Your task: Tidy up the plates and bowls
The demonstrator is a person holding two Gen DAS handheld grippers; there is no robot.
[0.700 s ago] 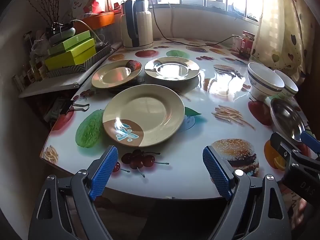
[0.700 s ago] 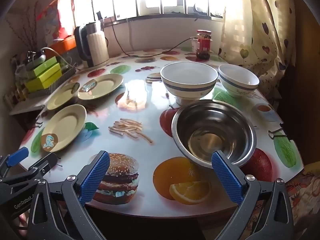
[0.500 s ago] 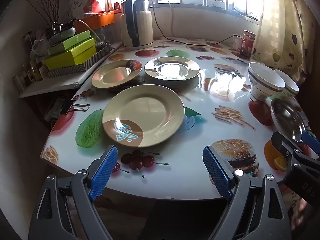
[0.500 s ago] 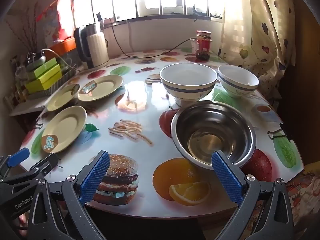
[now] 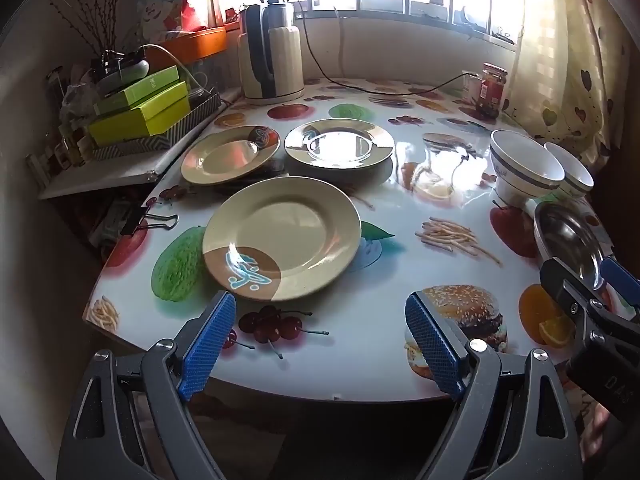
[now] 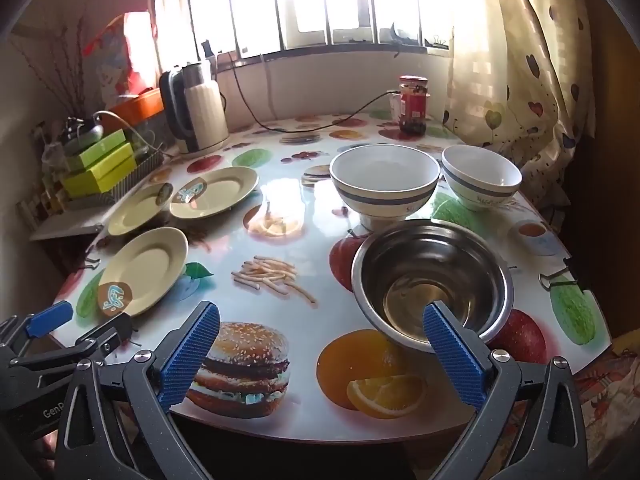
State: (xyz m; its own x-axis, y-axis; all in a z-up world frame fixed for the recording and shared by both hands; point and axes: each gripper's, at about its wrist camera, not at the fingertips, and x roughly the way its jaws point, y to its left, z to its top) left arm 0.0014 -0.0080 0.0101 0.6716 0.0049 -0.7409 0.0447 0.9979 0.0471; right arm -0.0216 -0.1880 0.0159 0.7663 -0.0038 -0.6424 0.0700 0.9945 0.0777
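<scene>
Barely anything had shifted since the earlier frames: both tools hung where they were at the near edge of the surface point(image 5: 360, 344), and the dishes sat just as they had.

Left hand-held gripper point(image 5: 316, 340) was spread wide, nothing between its blue pads point(image 5: 206, 344), tilted down over the near edge. Just beyond it lay the nearest cream plate point(image 5: 288, 232), flat, its brown patch with a blue mark turned toward the camera. Farther off sat two more: a cream plate at far left point(image 5: 224, 156) and a glare-struck plate point(image 5: 338, 146) just to its right, the two close together; whether their rims touched, I couldn't tell.

Right hand-held gripper point(image 6: 320, 356) was wide too and held nothing. Its right pad point(image 6: 452, 356) overlapped the near rim of the steel bowl point(image 6: 432, 276) in the right wrist view, though contact could not be judged. Behind the steel bowl stood a large white bowl with a blue band point(image 6: 384, 184), upright on its foot and very close to it. A smaller banded bowl point(image 6: 480, 176) stood to the right of that one.

At the far side, an electric kettle point(image 6: 196, 112) stood by the window with its cord trailing right toward a red-lidded jar point(image 6: 413, 106). Green boxes point(image 5: 140, 112) were stacked on a shelf to the left, and a binder clip point(image 5: 148, 218) gripped the left edge of the surface.
</scene>
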